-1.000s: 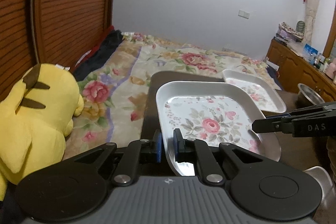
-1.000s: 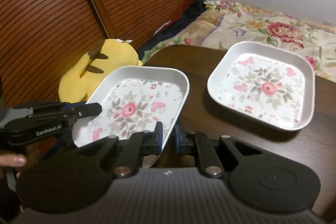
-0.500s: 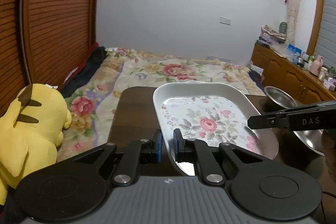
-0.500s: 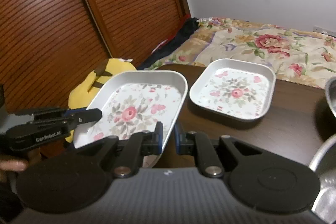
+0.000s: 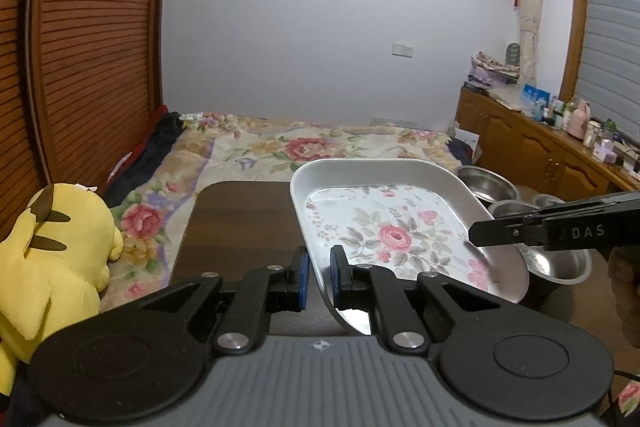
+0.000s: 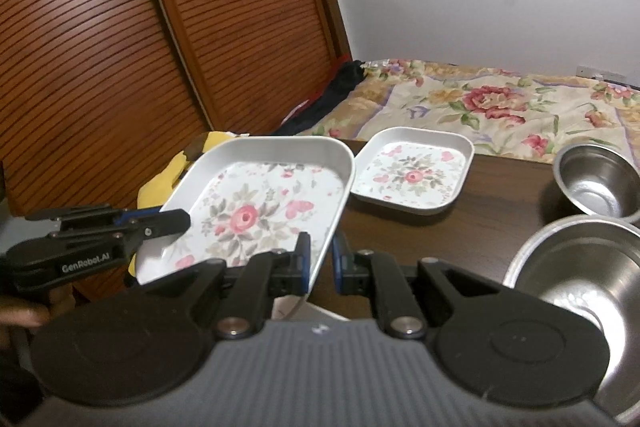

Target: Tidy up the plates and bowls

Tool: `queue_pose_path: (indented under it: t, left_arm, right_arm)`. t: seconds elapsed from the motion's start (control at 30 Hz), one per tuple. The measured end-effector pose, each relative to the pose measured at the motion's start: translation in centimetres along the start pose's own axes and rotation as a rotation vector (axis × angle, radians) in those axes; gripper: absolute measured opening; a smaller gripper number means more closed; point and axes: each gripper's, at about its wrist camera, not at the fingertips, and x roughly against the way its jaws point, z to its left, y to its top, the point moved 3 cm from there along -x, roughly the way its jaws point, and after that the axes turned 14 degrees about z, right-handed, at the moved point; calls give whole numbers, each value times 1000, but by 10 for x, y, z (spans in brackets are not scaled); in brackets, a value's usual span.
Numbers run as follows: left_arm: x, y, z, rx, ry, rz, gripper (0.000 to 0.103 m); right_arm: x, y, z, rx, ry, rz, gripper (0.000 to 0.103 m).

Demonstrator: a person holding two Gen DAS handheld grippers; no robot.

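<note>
counter (image 6: pixel 460 239): dark wood, with the bed just beyond its far edge. Anything that slides off the near or left side has a long way to fall.
held plate (image 6: pixel 256 203): floral, square, carried in the air over the counter's near left corner, pinched at two opposite rims only. It sags toward the near side; in my judgement uneven pull from the two hands could twist it out of one grip.
second plate (image 6: pixel 412 175): same pattern, flat on the counter, beyond and right of the held one. Likely the stacking target; setting down off-centre would leave the top plate rocking or push the lower one toward the bed.
bowls (image 6: pixel 592 183): steel, grouped at the counter's right. The right arm's path runs close to them, so a swing could knock one.
left claw (image 5: pixel 319 277): narrow, clamped on the plate's near-left rim. The rim is thin and smooth, so slipping is the main risk.
right claw (image 6: pixel 320 263): narrow, clamped on the opposite rim; if it lets go early, the plate hinges down on the left claw.
</note>
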Motion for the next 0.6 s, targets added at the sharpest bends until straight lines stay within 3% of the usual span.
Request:
queue_pose_path:
  t: [0.6]
  left_arm:
    - [30, -35, -24, -20, -30, 17, 13]
  right_arm:
    - [40, -43, 3, -3, -5, -59, 13]
